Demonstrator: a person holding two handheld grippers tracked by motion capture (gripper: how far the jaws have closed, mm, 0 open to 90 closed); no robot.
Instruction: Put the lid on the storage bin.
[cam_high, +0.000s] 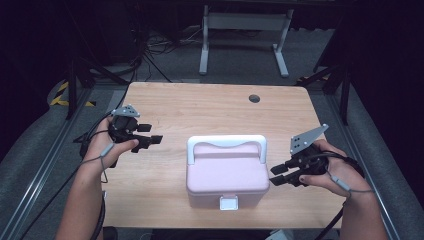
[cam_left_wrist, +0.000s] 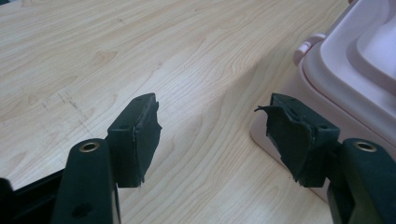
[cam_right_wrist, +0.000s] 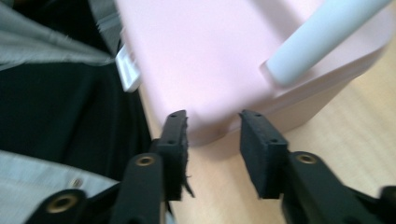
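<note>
Pink plastic lidded box with white handle and white latch, unlabelled, near-centre on light wooden worktop. Left gripper fingers released, left of box. Right gripper fingers released beside box's right near corner.

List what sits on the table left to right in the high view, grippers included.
left gripper with open fingers → pink box with a white handle → right gripper, fingers apart beside the box's right side, nothing between them.
</note>
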